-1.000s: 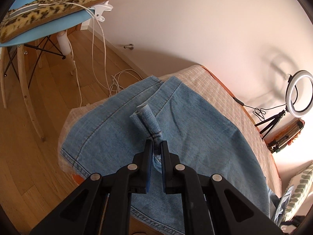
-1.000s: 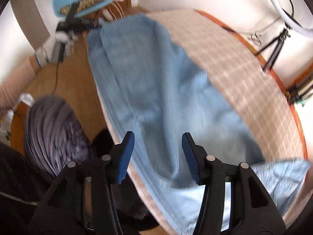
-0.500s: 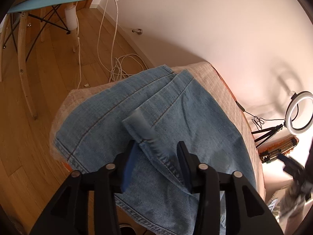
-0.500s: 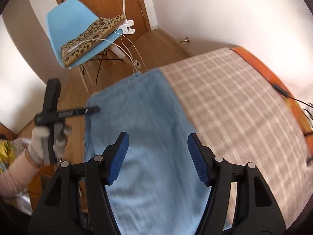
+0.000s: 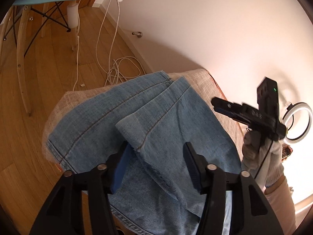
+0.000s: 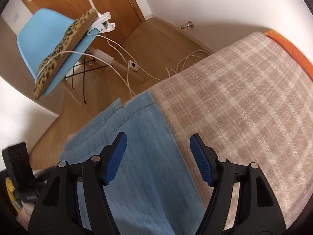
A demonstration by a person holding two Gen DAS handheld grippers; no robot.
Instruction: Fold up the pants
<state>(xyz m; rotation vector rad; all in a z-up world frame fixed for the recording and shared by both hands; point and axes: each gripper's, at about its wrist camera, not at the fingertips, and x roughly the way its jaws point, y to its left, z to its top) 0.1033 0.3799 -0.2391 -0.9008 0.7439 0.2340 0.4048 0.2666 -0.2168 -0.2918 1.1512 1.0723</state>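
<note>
Blue pants [image 5: 148, 129] lie partly folded on the checked bed [image 6: 244, 90], more folding left, both the left claw [image 5: 156, 162] and right claw [image 6: 158, 156] wide open, holding nothing.

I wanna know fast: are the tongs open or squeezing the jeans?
Left tongs: open, above the jeans, holding nothing.
Right tongs: open, holding nothing.

"Where are you working?"

"You're in a home, likely a bedroom: warm oak plank floor [image 5: 45, 74], a plain wooden door [image 6: 82, 2], and a bed under a beige checked blanket [image 6: 244, 90]."

"What else tells you that?"

"Your sky-blue shell chair [image 6: 45, 39] with its leopard-print cushion [image 6: 64, 45], loose white charging cables [image 5: 117, 70], and a glowing ring light on a tripod [image 5: 298, 123]."
</note>
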